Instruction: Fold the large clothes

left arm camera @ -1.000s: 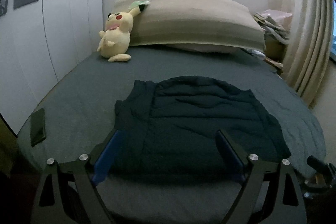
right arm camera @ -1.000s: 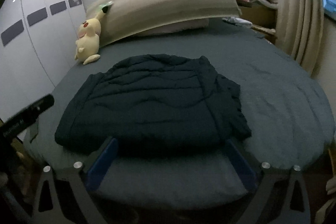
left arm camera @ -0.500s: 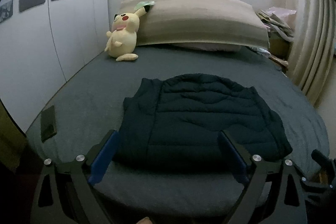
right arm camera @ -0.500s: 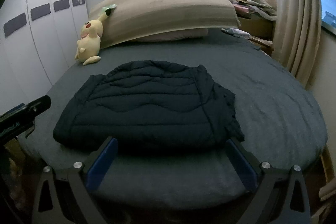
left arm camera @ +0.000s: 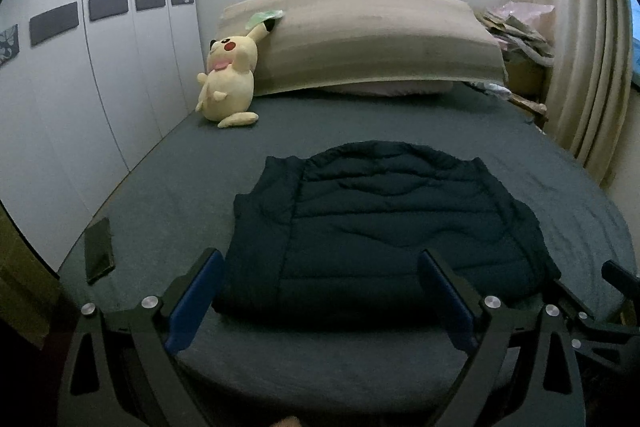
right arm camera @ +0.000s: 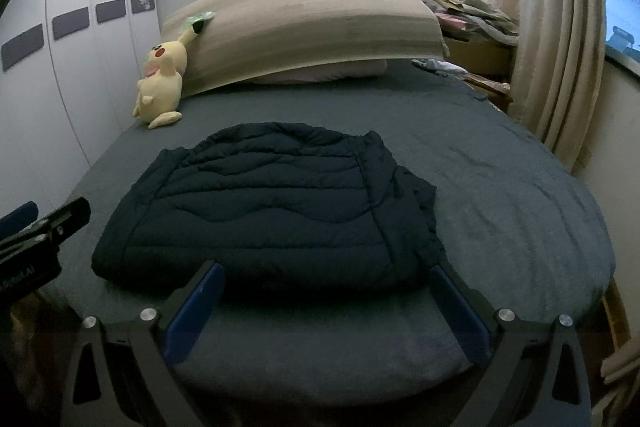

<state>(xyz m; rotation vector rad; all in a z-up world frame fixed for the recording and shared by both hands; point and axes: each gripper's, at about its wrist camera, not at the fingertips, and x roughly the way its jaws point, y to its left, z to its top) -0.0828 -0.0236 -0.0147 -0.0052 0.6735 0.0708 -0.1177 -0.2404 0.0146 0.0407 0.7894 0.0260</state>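
Both black two-finger tongs with blue pads, the left gripper (left arm camera: 320, 291) and the right gripper (right arm camera: 326, 301), stood wide apart and held nothing. Just ahead of their tips the dark navy quilted puffer jacket (right arm camera: 276, 203) lay folded on the grey-sheeted bed (right arm camera: 500, 195). Far beyond sat a yellow plush toy (left arm camera: 230, 83) against a long beige pillow (left arm camera: 372, 35), and a dark flat phone (left arm camera: 99, 244) lay left of the left tongs.

A dark navy quilted puffer jacket (left arm camera: 384, 227) lies flat on the grey bed (left arm camera: 168, 195), folded into a compact rectangle with sleeves tucked inward, near the foot edge and centred between the side edges.
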